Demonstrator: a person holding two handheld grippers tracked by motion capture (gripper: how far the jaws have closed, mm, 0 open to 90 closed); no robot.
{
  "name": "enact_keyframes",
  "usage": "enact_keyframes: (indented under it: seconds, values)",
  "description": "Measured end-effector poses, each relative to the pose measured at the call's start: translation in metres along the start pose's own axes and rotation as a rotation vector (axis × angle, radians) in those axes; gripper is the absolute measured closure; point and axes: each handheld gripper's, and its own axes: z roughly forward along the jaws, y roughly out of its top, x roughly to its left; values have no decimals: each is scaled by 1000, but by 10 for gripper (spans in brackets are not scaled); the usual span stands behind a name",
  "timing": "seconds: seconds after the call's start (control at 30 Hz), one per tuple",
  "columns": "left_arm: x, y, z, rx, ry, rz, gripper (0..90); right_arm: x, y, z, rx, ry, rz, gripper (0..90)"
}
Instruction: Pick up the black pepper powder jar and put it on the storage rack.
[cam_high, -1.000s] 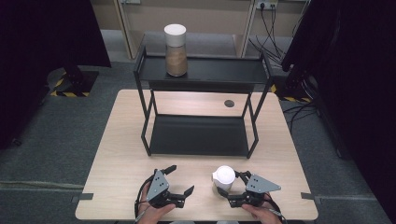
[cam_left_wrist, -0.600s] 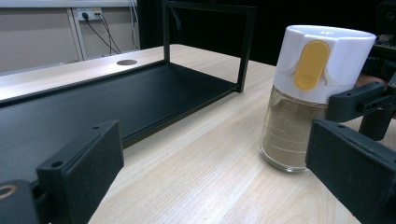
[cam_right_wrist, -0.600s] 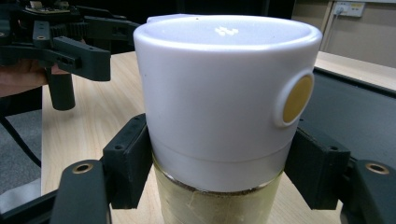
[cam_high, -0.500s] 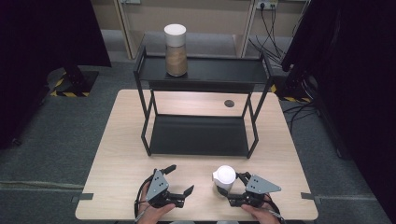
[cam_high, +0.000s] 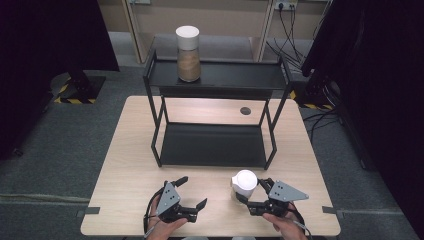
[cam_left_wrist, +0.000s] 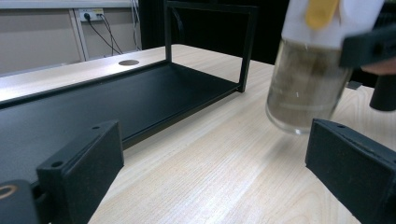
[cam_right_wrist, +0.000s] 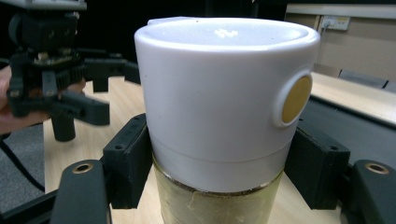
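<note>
A clear glass jar with a tall white cap (cam_high: 244, 184) stands near the front edge of the pale wooden surface (cam_high: 125, 165), in front of the right end of the black metal two-tier rack (cam_high: 215, 145). In the right gripper view its cap carries a round yellow button on the side, and below the cap the glass shows a tan, grainy filling; in the left gripper view the same jar looks filled with that brownish stuff nearly to the cap. A second glass jar with a white cap (cam_high: 188, 54), also holding a brown filling, stands upright on the left part of the rack's top shelf, well apart from the first; the lower shelf carries nothing. The right gripper (cam_high: 252, 197) has its jaws pressed against the near jar from both sides, just under the cap, pinching it; they have just been closing, with the jar between them. The left gripper (cam_high: 192, 192) rests near the front edge, to the left of the jar and apart from it, its jaws spread with only bare wood between them. Compared with a second ago, both jars stand where they did, the left gripper sits in the same spot, and the right gripper has barely shifted beside the jar.
</note>
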Motion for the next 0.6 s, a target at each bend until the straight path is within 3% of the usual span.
enact_keyframes:
  seconds: [0.6]
  values:
    - [1,-1,-1,-7,6,-7,40,-5,49,-1,4,-10,-15,307]
